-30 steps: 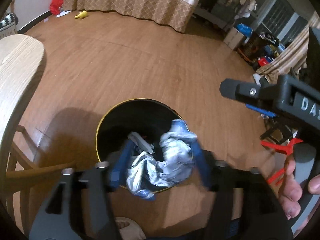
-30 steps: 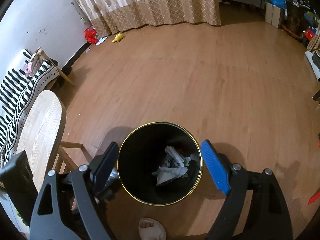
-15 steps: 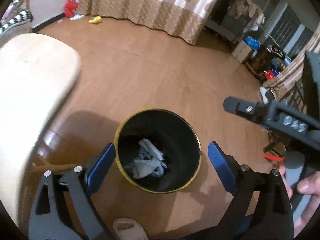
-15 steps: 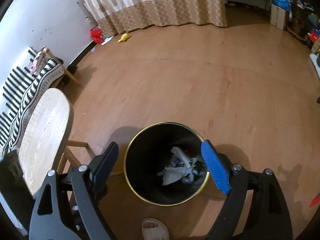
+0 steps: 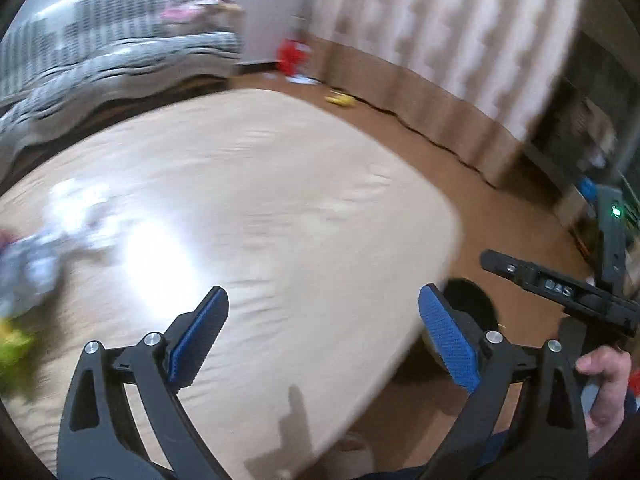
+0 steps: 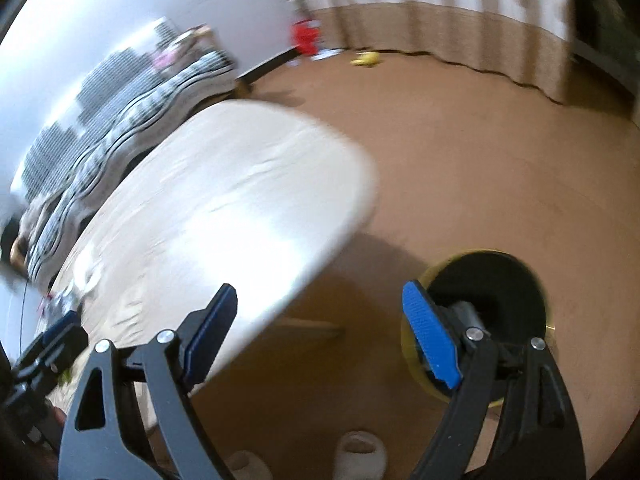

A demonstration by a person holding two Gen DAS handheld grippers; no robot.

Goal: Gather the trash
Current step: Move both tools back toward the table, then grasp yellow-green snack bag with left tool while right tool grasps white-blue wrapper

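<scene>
My left gripper [image 5: 322,299] is open and empty above the pale wooden table [image 5: 260,184]. Blurred crumpled white and grey wrappers [image 5: 52,232] lie at the table's left edge, with a yellow-green scrap [image 5: 12,346] below them. The black gold-rimmed bin [image 6: 494,280] stands on the floor right of the table, crumpled trash [image 6: 468,314] inside it. My right gripper [image 6: 320,294] is open and empty, over the table's corner and the floor beside the bin. The bin [image 5: 472,300] peeks out behind my left gripper's right finger.
A striped sofa [image 6: 120,120] stands behind the table. Curtains [image 6: 460,8] hang along the far wall, with a red item [image 6: 304,36] and a yellow toy [image 6: 366,58] on the floor before them. A person's slippered foot [image 6: 360,448] is below. A hand [image 5: 608,384] holds the right gripper.
The left gripper let the crumpled wrapper fall into the bin. Both grippers then swung left from above the bin toward the table, and the views are motion-blurred.
</scene>
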